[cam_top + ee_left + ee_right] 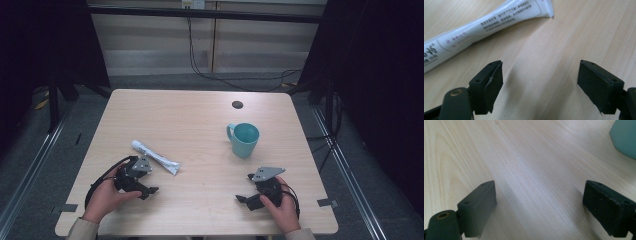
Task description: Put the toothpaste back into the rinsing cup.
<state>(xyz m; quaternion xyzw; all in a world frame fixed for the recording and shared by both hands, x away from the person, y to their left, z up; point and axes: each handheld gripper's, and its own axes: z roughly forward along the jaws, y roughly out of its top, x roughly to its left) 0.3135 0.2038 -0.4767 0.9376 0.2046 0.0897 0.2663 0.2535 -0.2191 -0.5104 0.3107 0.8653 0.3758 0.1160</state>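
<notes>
Pale wood table (200, 115) under dark curtains | tube (155, 157) lies flat, just beyond our left hand-held gripper (150, 190) — jaws wide, nothing between, likely lining up a grasp | right hand-held gripper (241, 199) rests wide and empty near the front edge — waiting, we judge | teal mug (243, 139) upright, well apart from the tube.

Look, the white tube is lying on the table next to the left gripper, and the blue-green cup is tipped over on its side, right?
Not quite. The cup is not tipped over: it stands upright on the table with its opening facing up, as the high view shows. The rest is right: the white tube lies flat on the table beside the left gripper.
</notes>
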